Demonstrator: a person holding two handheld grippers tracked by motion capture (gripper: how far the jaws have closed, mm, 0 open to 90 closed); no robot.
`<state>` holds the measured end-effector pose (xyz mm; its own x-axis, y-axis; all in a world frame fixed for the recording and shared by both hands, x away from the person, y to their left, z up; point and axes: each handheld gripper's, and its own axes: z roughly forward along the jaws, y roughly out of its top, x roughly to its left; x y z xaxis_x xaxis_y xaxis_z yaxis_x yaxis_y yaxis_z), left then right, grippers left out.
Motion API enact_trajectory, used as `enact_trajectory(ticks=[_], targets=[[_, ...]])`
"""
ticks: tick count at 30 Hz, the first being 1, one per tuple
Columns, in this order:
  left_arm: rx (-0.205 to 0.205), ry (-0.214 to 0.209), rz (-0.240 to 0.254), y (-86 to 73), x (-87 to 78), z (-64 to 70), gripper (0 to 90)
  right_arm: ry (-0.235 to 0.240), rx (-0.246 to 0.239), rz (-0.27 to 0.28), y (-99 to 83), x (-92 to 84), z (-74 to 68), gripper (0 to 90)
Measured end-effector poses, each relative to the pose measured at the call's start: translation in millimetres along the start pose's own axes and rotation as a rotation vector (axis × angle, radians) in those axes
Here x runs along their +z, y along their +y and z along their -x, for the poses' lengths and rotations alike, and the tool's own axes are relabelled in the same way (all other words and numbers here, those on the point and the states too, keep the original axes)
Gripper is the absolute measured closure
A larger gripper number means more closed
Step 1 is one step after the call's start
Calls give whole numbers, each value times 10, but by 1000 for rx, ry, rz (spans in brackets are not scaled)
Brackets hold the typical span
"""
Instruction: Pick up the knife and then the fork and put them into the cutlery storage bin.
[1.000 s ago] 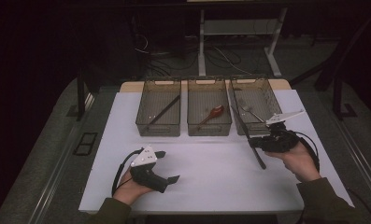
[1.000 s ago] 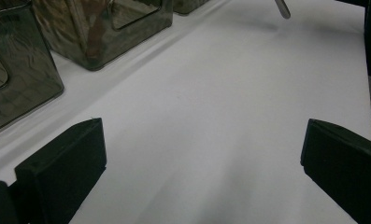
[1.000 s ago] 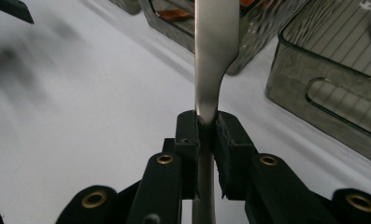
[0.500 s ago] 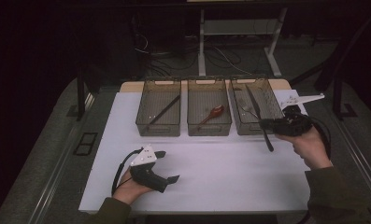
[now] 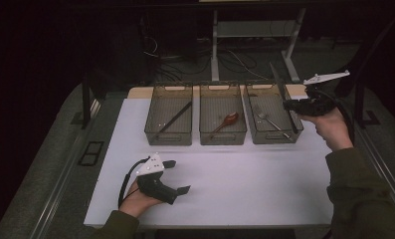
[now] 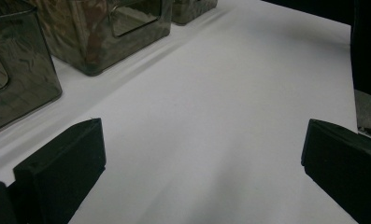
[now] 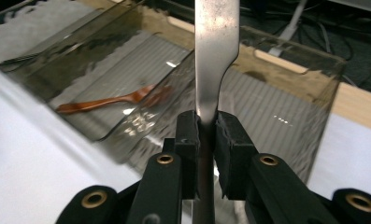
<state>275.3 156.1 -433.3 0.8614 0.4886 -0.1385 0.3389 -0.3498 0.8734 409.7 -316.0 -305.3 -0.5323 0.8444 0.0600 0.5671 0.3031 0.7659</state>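
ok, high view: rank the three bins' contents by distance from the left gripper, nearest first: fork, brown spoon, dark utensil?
From the left gripper, low on the white mat:
1. Dark utensil, lying diagonally in the left bin, nearest.
2. Brown spoon, in the middle bin, farther right.
3. Fork, in the right bin, farthest, beside the right gripper, which is shut on a knife.

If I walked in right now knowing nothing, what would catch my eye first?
Probably the right gripper, raised at the table's far right and clamped on a long metal knife above the right bin. Next, the row of three smoky clear bins: a red spoon lies in the middle bin. The left gripper rests open on the white table.
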Motion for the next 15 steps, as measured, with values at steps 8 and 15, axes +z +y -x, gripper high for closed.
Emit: enact_trajectory(ticks=[8, 15], targets=[[13, -1, -10, -4, 19, 16, 0, -23, 40, 38, 41, 229, 177, 787], [11, -2, -9, -4, 17, 12, 0, -37, 63, 28, -46, 393, 304, 787]])
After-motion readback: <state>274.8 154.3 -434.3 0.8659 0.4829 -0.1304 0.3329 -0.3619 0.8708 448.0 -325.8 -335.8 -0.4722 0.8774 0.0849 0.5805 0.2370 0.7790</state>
